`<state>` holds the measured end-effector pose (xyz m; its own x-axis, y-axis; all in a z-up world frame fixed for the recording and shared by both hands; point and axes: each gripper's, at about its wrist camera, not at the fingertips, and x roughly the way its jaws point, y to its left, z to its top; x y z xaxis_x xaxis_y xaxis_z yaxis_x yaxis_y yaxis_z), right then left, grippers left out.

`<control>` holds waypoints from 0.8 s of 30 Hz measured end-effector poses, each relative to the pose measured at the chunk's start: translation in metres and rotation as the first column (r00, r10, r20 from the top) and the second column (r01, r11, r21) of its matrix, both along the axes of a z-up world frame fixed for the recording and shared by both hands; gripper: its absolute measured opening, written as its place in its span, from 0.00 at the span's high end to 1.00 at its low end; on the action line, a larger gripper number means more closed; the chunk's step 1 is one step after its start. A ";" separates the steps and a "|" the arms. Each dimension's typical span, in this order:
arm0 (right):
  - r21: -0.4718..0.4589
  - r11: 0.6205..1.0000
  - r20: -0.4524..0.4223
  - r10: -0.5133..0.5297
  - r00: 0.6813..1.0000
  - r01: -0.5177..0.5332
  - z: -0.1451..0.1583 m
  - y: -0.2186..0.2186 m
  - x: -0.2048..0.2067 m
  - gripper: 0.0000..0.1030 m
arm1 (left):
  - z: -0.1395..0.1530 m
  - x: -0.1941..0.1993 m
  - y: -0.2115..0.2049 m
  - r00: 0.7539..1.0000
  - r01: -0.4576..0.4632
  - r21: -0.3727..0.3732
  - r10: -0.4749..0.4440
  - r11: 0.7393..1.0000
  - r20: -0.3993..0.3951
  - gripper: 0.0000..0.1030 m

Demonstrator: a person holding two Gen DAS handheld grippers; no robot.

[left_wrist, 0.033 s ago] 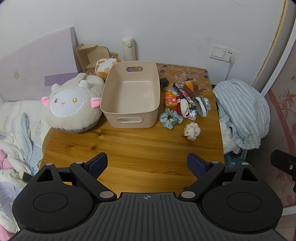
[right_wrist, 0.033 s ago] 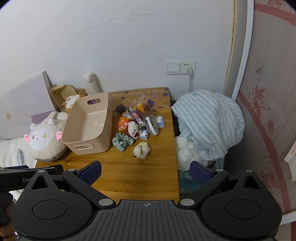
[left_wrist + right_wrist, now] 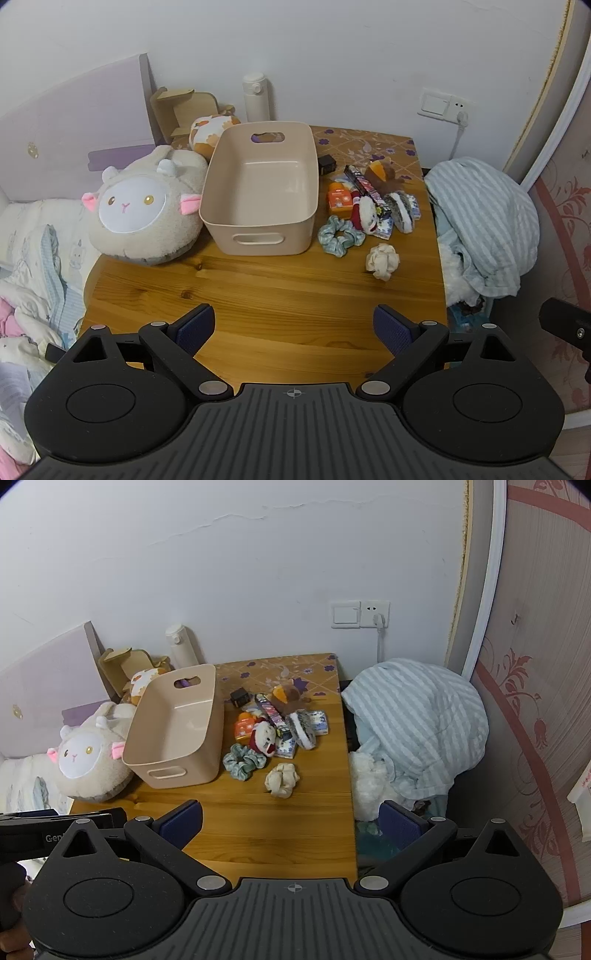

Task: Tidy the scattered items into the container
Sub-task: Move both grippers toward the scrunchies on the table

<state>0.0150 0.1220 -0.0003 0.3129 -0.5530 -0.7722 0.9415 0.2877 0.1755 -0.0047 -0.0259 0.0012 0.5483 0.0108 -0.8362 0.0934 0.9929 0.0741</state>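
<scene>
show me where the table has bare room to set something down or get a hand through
Bare wood spans the near table, from the bin and cream scrunchie back to both open grippers. The bin's inside is empty too. A patterned strip behind the pile is mostly clear. Crowded: right of the bin, from the green scrunchie up to the black cube.

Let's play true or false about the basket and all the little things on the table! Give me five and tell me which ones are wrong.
1. The beige plastic basket has toys inside. False: it holds nothing.
2. The teal fabric scrunchie lies on the wooden table beside the basket. True.
3. The left tongs grip the cream knotted cloth ball. False: both left and right tongs are open and hold nothing.
4. The fluffy sheep plush is on the basket's other side from the small items. True.
5. The white bottle lies flat. False: it stands upright by the wall.
</scene>
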 end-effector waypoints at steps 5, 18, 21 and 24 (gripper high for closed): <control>0.005 1.000 0.000 -0.001 1.000 0.001 -0.002 -0.009 -0.006 0.00 | -0.002 0.003 -0.010 1.000 0.008 0.001 -0.008 1.000 0.001 0.08; 0.043 0.999 -0.011 -0.007 1.000 0.007 -0.018 -0.034 -0.008 0.00 | -0.014 0.027 -0.024 0.999 0.042 -0.016 -0.042 0.999 -0.012 0.08; 0.058 0.998 -0.015 -0.012 1.000 0.012 -0.024 -0.042 -0.006 0.00 | -0.020 0.038 -0.028 0.997 0.073 -0.009 -0.073 0.997 -0.021 0.08; 0.075 0.997 -0.019 -0.020 1.000 0.022 -0.030 -0.052 -0.006 0.00 | -0.027 0.051 -0.035 0.994 0.102 -0.007 -0.102 0.995 -0.033 0.08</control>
<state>0.0091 0.0700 -0.0304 0.2873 -0.4992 -0.8174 0.9505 0.2544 0.1787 0.0464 -0.0610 -0.0255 0.5181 -0.0479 -0.8540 0.1967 0.9783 0.0644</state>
